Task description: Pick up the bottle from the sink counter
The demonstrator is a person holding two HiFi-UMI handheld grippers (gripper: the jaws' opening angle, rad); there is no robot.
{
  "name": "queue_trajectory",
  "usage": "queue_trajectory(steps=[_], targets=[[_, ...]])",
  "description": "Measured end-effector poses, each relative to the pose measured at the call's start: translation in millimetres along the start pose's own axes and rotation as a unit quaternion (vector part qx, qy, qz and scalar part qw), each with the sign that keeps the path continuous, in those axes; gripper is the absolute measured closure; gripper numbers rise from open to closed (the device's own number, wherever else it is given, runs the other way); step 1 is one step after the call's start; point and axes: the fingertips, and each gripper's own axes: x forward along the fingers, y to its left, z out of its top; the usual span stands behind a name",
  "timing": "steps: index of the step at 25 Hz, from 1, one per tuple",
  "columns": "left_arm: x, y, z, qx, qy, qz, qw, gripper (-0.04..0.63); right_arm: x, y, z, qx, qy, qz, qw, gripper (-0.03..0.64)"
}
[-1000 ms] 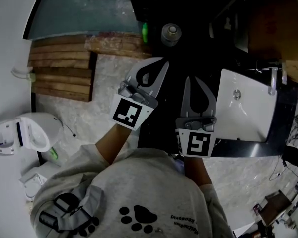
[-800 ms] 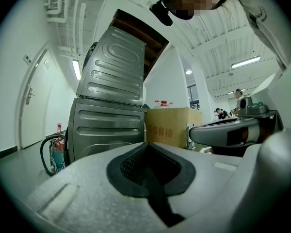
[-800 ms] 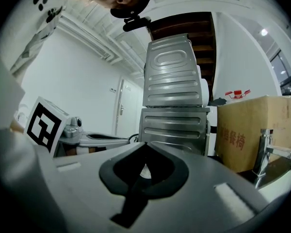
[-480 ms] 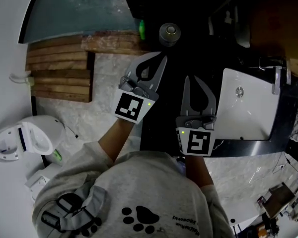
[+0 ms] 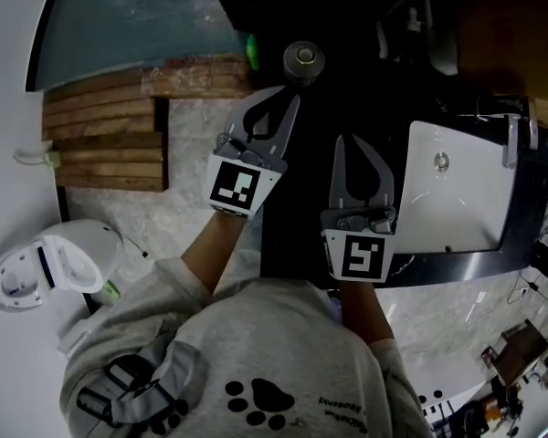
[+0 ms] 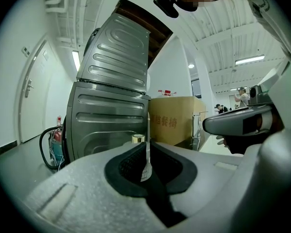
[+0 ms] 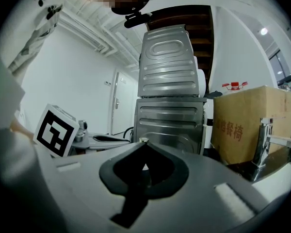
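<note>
The bottle (image 5: 303, 60) stands upright on the dark counter (image 5: 301, 199), its round cap facing the head camera. My left gripper (image 5: 293, 99) points at it from just short of it, not touching. Its jaws have just been opening and stand a narrow slit apart, with nothing between them. In the left gripper view the gold cap (image 6: 137, 138) shows above the left gripper (image 6: 147, 145). My right gripper (image 5: 340, 140) hovers over the counter to the right and nearer me, jaws together and empty. From the right gripper (image 7: 145, 145) the bottle's cap (image 7: 144, 140) peeks over the tips.
A white sink basin (image 5: 457, 190) with a faucet (image 5: 511, 140) sits at the counter's right. Wooden slats (image 5: 110, 140) and a toilet (image 5: 46, 267) lie on the floor at the left. Stacked metal machines (image 6: 111, 106) and a cardboard box (image 6: 174, 123) stand behind the bottle.
In the head view the bottle, counter and sink have drifted up and left. Both grippers have sunk a little toward the counter, the left one more.
</note>
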Motion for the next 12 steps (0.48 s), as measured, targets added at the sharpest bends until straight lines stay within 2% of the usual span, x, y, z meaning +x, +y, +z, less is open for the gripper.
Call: queue_trajectory(steps=[12], targets=[[19.3,14.5,-21.4,-0.009,0.027,0.002,0.9996,0.495,13.0,-1.0,-12.9,0.006,0.014,-0.005,1.000,0.615]])
